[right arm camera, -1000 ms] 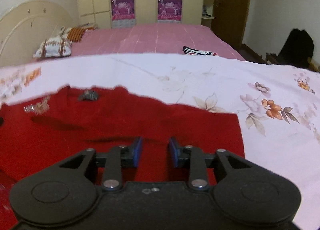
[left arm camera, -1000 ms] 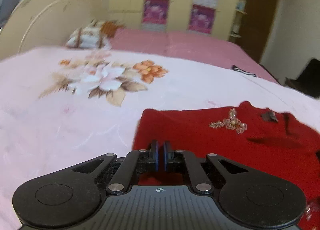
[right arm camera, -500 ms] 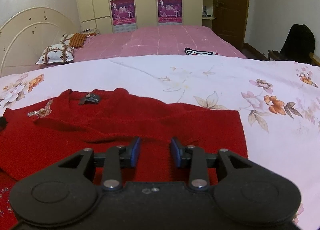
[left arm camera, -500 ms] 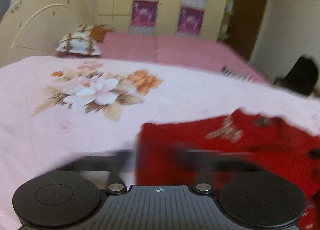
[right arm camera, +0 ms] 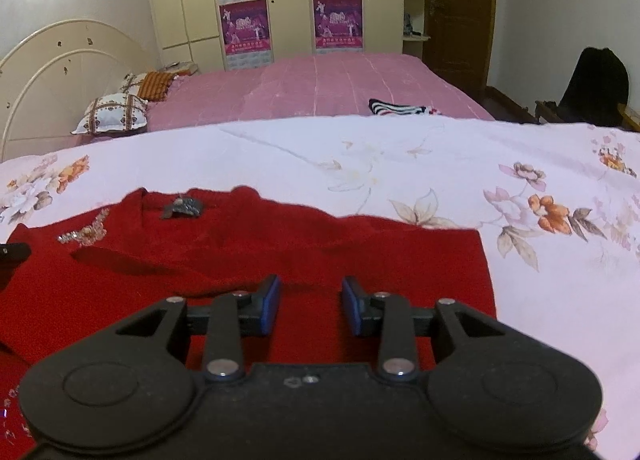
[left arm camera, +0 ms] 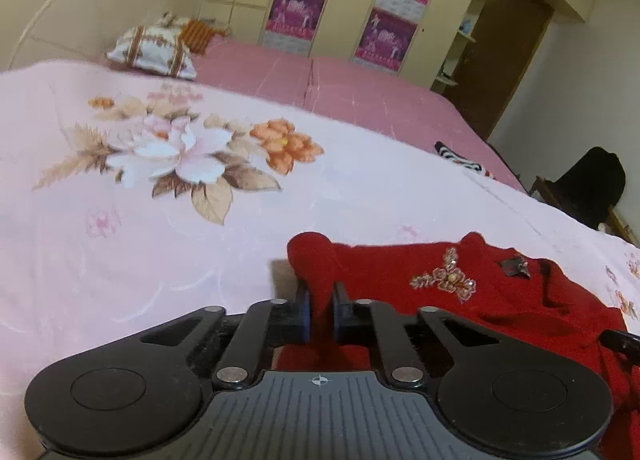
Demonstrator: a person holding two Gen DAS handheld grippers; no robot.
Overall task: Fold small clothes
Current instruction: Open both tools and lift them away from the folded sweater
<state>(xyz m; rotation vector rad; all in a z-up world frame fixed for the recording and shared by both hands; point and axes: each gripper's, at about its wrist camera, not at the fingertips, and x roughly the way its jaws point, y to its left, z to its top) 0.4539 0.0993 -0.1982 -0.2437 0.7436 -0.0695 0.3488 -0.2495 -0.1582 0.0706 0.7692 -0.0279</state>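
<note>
My left gripper [left arm camera: 320,310] has its fingers pinching a raised fold at the left edge of the red sweater [right arm camera: 280,256], which lies flat on the floral bedspread [left arm camera: 140,219]. My right gripper [right arm camera: 310,306] hangs over the sweater near its right edge, fingers spread, nothing between them. I see bare bedspread to both sides and beyond the collar, toward the pillow [right arm camera: 112,117].

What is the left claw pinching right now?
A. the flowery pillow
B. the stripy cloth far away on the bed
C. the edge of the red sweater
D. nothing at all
C: in the left wrist view the left claw has a fold of the red sweater squeezed between its two fingers, lifted off the flowery sheet.
</note>
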